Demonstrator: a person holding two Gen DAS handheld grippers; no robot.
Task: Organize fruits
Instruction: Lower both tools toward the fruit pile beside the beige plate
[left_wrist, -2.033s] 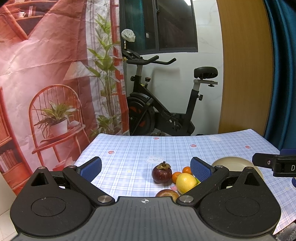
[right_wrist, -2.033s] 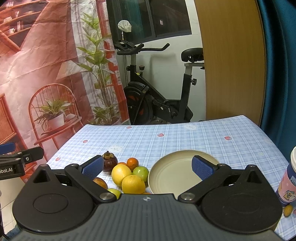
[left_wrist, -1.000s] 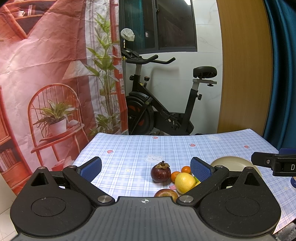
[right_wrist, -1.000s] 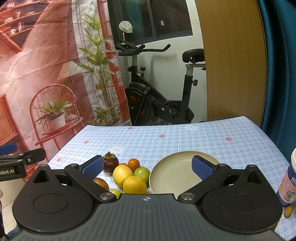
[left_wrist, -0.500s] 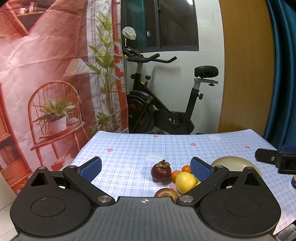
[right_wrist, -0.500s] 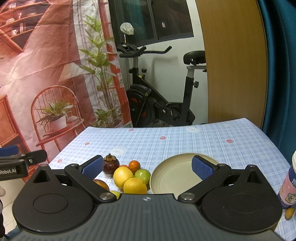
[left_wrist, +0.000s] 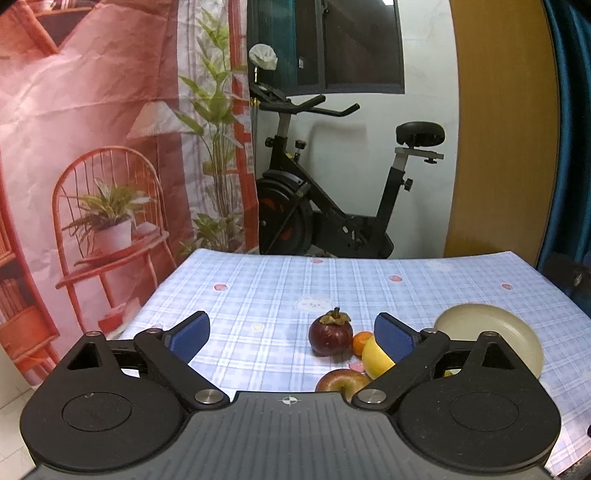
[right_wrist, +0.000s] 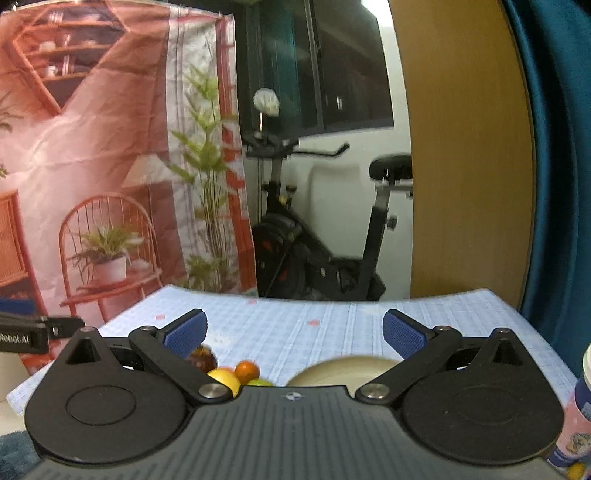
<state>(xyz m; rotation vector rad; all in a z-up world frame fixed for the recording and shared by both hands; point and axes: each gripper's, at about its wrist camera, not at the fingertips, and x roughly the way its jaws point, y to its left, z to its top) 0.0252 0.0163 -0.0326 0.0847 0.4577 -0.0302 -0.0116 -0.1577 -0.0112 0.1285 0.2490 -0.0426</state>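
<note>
White lettering "Robot.AI" on the left tool, partly cut off

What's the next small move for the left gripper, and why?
Probably ease the left gripper forward and slightly right to straddle the mangosteen. Its jaws, which have just been closing a little, are open and hold nothing; the fruit sits ahead on the tablecloth, and the plate is empty.

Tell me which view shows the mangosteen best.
Left wrist view: the mangosteen sits whole and sharp on the tablecloth, stem cap visible. In the right wrist view it is blurred and mostly hidden behind a tong finger.
</note>
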